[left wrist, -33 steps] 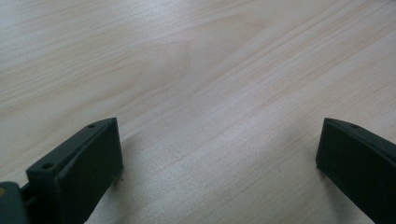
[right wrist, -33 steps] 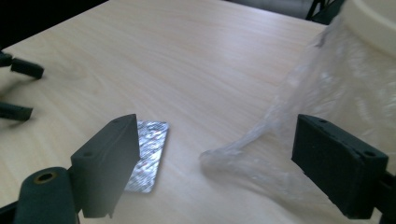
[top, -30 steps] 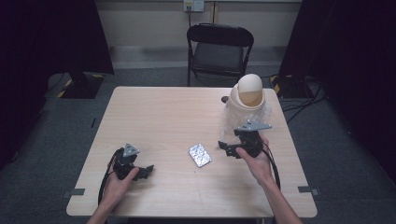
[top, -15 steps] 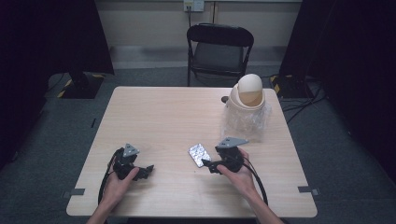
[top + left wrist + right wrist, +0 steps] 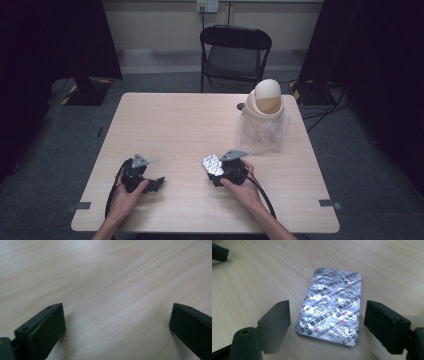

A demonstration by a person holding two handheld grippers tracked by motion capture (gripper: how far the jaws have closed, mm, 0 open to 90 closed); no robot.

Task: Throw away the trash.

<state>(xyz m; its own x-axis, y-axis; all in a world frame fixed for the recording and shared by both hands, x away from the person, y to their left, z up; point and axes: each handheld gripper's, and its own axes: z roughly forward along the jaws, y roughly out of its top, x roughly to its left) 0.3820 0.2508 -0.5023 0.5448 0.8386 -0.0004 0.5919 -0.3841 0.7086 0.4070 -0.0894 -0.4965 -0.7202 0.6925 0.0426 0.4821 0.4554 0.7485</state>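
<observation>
One foil blister pack lies between the right gripper's just-widened jaws, seemingly untouched.

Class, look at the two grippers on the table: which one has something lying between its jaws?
The right gripper: a silver blister pack lies flat between its open jaws, untouched. The left gripper has bare table between its jaws.

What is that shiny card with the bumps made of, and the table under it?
The blister pack looks like silvery foil: mirror-bright, crinkled, printed with red and black marks. The table looks like pale wood or a wood-look laminate, matte with grain lines.
</observation>
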